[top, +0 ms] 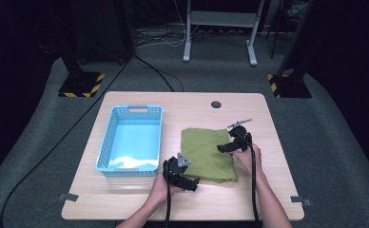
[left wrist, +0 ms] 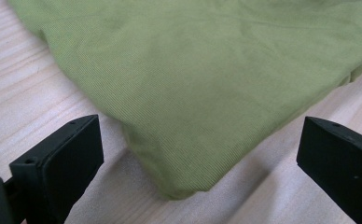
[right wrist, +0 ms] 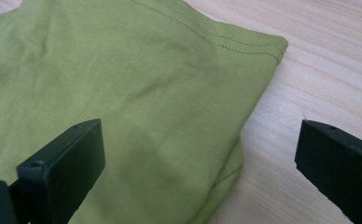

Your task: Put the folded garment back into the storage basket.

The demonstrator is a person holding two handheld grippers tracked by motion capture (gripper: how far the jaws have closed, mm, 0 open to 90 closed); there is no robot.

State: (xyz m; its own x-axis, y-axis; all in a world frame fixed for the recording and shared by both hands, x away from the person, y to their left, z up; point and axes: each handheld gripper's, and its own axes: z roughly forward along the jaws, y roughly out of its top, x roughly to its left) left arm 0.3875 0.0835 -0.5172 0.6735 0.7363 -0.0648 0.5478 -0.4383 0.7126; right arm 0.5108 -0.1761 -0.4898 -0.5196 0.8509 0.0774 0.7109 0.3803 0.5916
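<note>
Blue basket (top: 107, 142) sits empty beside folded green cloth (top: 206, 153).

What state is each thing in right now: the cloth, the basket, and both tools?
Green cloth: folded, lying flat on the table, not gripped.
Blue basket: upright, beside the cloth, nothing inside.
Left tool: open, at the cloth's near corner.
Right tool: open, at the cloth's right edge.
</note>
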